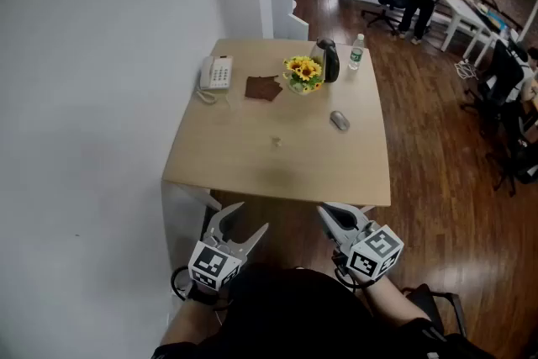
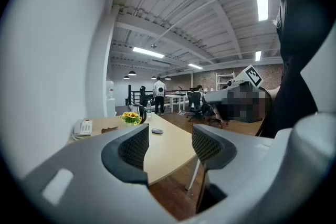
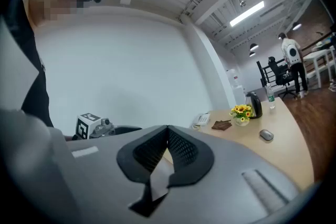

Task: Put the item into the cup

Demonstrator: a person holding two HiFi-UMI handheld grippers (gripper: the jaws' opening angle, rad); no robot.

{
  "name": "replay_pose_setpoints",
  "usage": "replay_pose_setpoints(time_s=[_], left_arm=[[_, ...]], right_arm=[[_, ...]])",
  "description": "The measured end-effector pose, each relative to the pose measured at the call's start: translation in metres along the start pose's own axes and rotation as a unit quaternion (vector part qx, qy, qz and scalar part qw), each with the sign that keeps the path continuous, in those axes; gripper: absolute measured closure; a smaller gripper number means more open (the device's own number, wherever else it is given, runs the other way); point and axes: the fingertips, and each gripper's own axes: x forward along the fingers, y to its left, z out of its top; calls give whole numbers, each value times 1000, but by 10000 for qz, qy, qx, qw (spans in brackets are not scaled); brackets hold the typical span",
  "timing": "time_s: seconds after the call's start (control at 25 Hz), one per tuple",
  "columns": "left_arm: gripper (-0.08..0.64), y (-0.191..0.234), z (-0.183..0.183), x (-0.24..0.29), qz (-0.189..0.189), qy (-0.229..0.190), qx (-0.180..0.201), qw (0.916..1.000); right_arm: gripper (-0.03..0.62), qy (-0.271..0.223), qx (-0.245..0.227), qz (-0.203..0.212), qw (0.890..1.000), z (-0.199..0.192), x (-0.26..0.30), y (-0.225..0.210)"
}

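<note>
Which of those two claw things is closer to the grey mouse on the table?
Right. The right gripper hangs short of the table, almost in line with the mouse; the left gripper is further left.

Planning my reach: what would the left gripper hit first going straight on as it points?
Probably the near edge of the table; the open left gripper aims at it, though depth is unclear.

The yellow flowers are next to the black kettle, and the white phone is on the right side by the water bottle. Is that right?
Not quite. In the head view the white phone sits at the table's far left corner, near the wall, far from the water bottle. The yellow flowers do stand next to the black kettle.
</note>
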Motion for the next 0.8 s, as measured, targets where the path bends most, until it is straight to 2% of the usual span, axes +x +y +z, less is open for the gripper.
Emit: replay_pose_setpoints(time_s=[0.36, 0.64, 0.8], left_arm=[[307, 26, -1, 33, 178, 96, -92, 9998], [307, 70, -1, 73, -24, 121, -206, 9997], [311, 109, -3, 104, -263, 216, -159, 9993]], right_arm=[[584, 116, 127, 69, 9998, 5, 22, -40], [584, 182, 34, -56, 9998, 22, 64, -71], [584, 161, 115, -297, 9994, 34, 99, -100]])
